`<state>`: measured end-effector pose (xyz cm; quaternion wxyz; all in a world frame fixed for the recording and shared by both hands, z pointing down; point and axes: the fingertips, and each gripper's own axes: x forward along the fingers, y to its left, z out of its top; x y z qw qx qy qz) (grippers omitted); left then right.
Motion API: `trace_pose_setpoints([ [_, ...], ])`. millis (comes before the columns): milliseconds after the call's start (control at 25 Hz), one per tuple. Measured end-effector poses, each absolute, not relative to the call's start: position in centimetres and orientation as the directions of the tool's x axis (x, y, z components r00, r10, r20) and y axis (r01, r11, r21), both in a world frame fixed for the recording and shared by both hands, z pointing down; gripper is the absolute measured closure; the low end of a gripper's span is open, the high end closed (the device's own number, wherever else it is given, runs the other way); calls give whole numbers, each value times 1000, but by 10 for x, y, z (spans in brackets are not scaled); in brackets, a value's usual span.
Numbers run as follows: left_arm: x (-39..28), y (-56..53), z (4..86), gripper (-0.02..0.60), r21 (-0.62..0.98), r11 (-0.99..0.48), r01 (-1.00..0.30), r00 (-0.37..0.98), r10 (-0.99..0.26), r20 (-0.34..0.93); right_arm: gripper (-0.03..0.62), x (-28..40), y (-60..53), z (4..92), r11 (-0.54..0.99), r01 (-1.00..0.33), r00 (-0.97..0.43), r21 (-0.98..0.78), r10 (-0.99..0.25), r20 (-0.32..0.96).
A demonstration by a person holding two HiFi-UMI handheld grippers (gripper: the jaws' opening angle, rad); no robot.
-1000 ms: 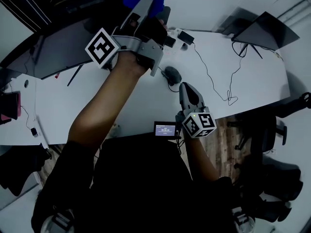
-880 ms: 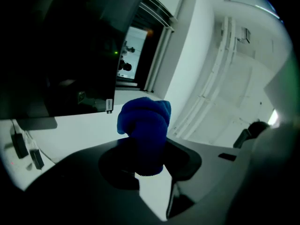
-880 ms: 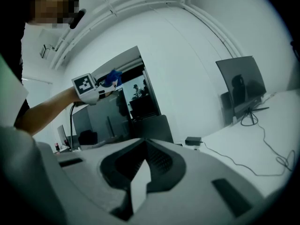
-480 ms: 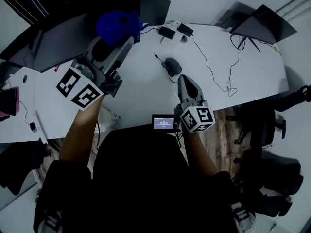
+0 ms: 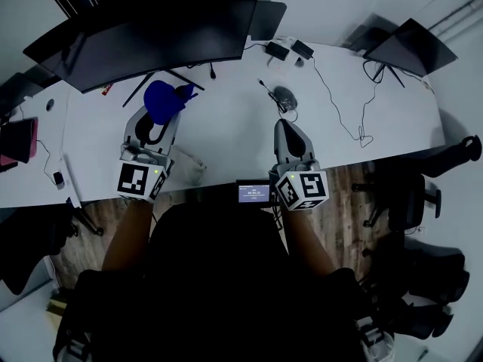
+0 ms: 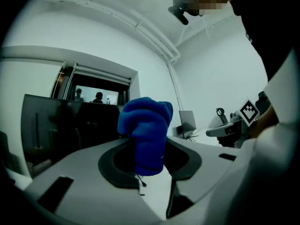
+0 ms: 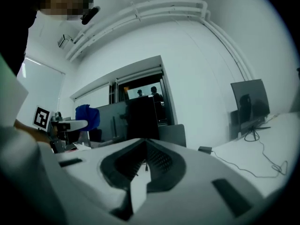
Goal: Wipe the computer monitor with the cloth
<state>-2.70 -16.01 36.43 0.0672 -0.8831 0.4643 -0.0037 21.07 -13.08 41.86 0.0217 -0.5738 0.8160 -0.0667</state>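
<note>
Head view: the left gripper (image 5: 158, 119) is clamped on a bunched blue cloth (image 5: 164, 99) over the white desk (image 5: 226, 138), near the lower edge of the dark monitor (image 5: 151, 40). The right gripper (image 5: 287, 130) is near the desk's front edge, jaws together and holding nothing.

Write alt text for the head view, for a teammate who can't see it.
Seen from above, the left tongs hold a blue cloth over a white desk, in front of a wide dark monitor. The right tongs, shut and empty, point toward a mouse.
</note>
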Motion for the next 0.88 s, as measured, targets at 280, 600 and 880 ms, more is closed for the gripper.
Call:
trace_pose_setpoints([
  [280, -106, -95, 410, 456, -4, -529, -848, 529, -848, -5, 592, 147, -71, 423, 335, -939, -340, -82, -938, 64],
  [600, -148, -21, 432, 456, 70, -577, -814, 578, -816, -2, 592, 101, 12, 440, 300, -954, -300, -13, -950, 89],
  [880, -179, 54, 453, 456, 123, -591, -797, 597, -802, 15, 592, 78, 92, 456, 260, -965, -262, -30, -956, 131],
])
